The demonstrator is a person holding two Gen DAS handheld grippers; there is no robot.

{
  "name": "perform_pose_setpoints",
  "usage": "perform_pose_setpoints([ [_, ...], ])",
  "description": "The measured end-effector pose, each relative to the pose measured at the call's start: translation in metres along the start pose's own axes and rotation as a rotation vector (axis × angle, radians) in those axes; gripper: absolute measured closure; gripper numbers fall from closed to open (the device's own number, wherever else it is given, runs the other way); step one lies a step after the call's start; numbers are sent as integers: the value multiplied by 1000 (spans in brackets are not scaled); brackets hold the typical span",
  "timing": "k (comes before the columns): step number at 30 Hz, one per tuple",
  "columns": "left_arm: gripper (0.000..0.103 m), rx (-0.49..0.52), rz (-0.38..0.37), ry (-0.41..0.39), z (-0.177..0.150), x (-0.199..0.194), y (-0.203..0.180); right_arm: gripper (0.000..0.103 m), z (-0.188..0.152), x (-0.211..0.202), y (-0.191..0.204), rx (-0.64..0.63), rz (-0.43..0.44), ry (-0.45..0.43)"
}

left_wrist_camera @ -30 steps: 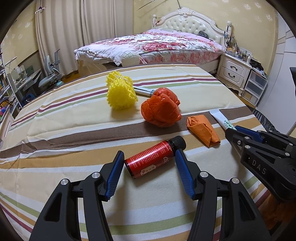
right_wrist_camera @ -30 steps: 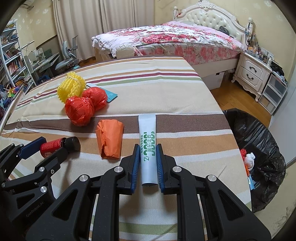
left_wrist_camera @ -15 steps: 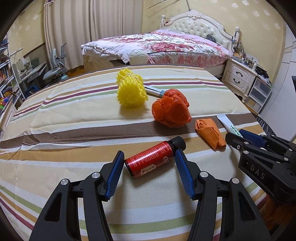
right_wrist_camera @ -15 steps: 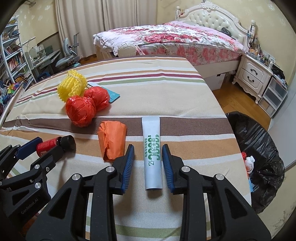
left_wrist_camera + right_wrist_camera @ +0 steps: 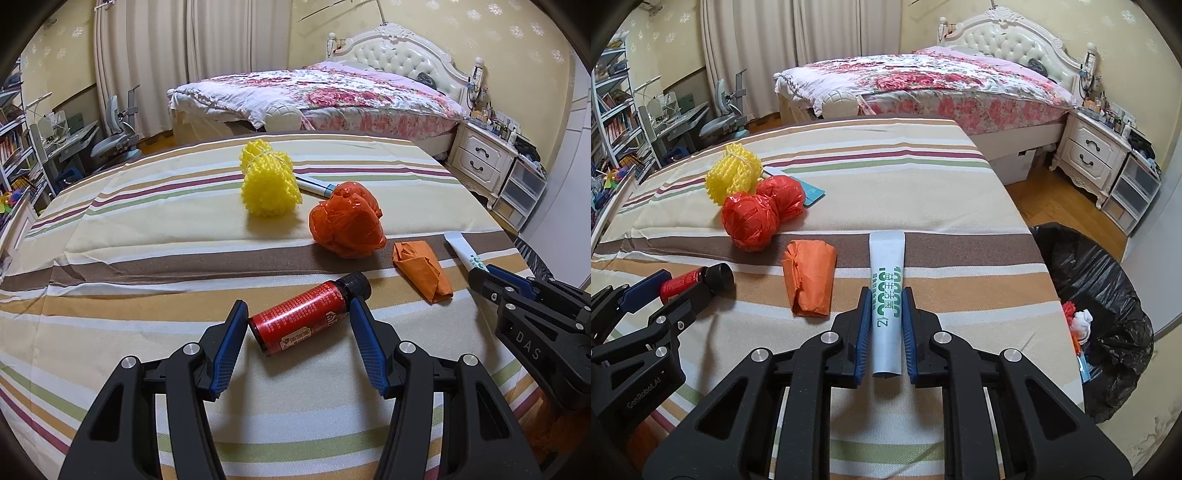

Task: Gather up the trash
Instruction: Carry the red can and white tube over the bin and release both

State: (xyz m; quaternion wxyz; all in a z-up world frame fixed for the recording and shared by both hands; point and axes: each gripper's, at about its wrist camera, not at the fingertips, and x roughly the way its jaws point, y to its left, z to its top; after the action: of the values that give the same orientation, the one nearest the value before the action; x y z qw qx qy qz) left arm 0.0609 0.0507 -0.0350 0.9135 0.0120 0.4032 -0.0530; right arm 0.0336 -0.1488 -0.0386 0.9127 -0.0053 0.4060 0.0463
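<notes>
A red bottle with a black cap [image 5: 308, 318] lies on the striped tablecloth between the fingers of my open left gripper [image 5: 297, 323]; the left finger touches its base. My right gripper [image 5: 885, 319] is shut on a white tube with green print [image 5: 887, 291] that lies on the cloth. A folded orange wrapper [image 5: 810, 280] lies between bottle and tube. Two crumpled red-orange plastic balls [image 5: 750, 221] and a yellow foam net [image 5: 733, 177] lie further back. A black trash bag [image 5: 1100, 325] stands open on the floor right of the table.
A blue-and-white packet [image 5: 812, 192] lies behind the red balls. The table's right edge [image 5: 1045, 266] runs just left of the trash bag. A bed [image 5: 923, 85], nightstand [image 5: 1097, 155] and drawers stand beyond; a desk and chair [image 5: 720, 125] are at the back left.
My right gripper opened half a second ago and has closed on the white tube again. The left gripper stays open around the red bottle; its view has tilted slightly.
</notes>
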Motion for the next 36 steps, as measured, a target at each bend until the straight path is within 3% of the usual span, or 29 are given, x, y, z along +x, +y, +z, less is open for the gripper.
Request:
perform_pose_setpoints([
  [15, 46, 26, -64, -41, 8, -17, -33, 87, -8, -37, -43, 69, -62, -62],
  [36, 46, 207, -218, -105, 41, -10, -169, 87, -18, -60, -161, 259, -249, -114],
])
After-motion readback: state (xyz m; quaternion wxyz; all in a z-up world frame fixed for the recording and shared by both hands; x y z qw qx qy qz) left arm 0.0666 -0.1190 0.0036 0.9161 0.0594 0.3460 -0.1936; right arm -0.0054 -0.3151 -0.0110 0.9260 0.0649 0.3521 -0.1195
